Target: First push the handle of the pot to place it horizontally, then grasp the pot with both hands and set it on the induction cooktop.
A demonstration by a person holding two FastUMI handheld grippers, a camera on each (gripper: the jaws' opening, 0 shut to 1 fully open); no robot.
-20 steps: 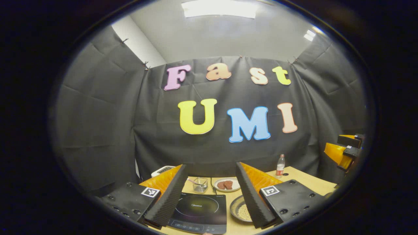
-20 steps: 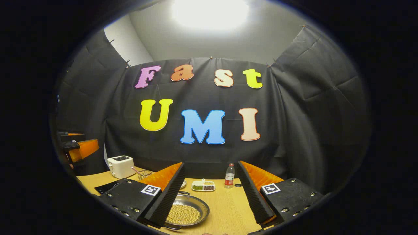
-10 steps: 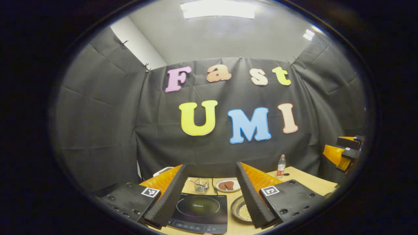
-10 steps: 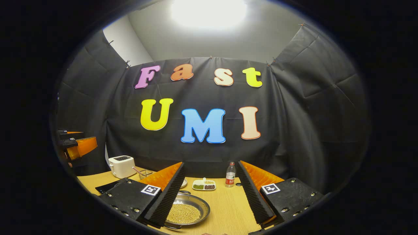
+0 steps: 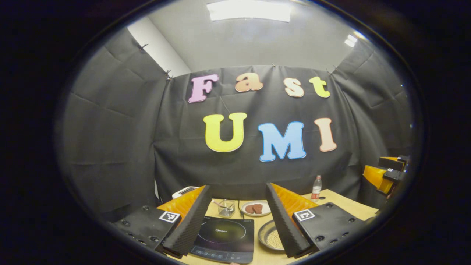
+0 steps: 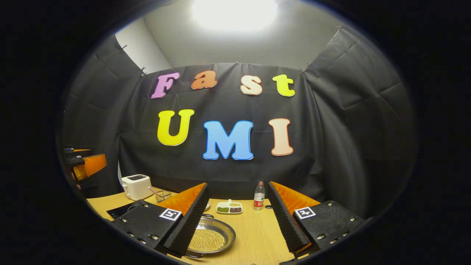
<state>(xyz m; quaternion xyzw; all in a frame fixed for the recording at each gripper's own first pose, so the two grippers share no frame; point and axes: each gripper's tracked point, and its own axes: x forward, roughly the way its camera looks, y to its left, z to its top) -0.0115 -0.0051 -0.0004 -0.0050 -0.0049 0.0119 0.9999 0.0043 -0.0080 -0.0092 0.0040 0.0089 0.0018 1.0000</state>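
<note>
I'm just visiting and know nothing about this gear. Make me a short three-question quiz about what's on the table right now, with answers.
1. True or false: the pot already sits on the cooktop.
2. Which thing stands nearest the toaster? A) the bottle B) the wire basket C) the divided dish
3. Fill in: both the left gripper and the right gripper have their jaws ____.

Key
1. False: the pot rests on the table, beside the cooktop.
2. B.
3. Open, holding nothing.
</note>
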